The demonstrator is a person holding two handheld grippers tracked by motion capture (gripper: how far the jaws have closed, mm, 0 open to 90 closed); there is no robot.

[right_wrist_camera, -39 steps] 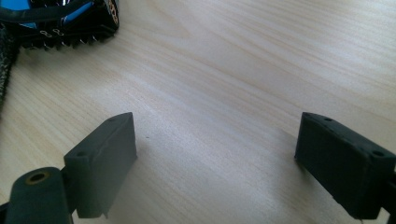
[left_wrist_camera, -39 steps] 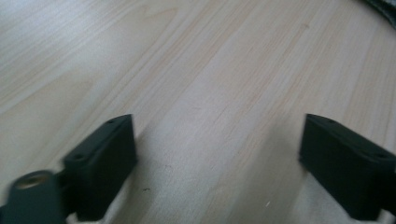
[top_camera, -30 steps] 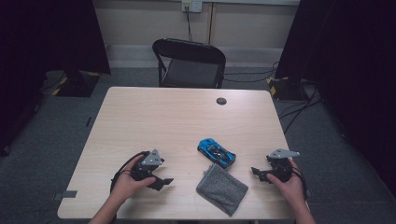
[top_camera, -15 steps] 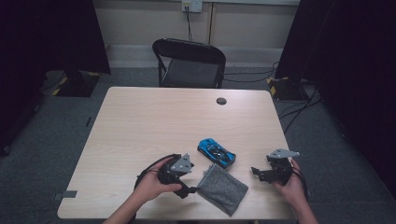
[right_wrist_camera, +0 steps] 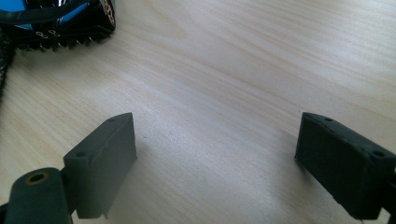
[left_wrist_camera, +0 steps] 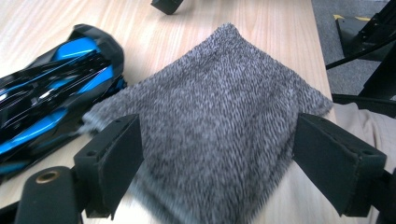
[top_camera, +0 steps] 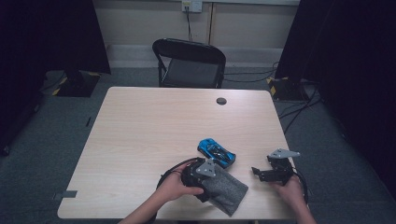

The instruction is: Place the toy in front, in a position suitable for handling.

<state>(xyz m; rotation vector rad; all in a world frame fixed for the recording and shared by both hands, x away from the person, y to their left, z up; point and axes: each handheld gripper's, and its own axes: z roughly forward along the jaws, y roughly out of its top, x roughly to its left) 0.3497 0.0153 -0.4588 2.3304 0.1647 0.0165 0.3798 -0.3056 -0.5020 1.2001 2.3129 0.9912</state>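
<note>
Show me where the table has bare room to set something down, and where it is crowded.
Bare: the table's whole left half and far stretch up to the small dark disc. A smaller patch lies between the right tongs and the blue toy car. Crowded: the near edge's middle, where the left tongs straddle the grey cloth beside the car.

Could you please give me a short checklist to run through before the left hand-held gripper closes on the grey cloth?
1. Left hand-held gripper open: ok.
2. Cloth between its jaws: ok.
3. Jaws touching the cloth: cannot tell.
4. Toy car outside the jaws: ok, though it lies right beside the cloth.
5. Right hand-held gripper open and apart from the cloth: ok.
6. Cloth fully on the table: ok.
</note>
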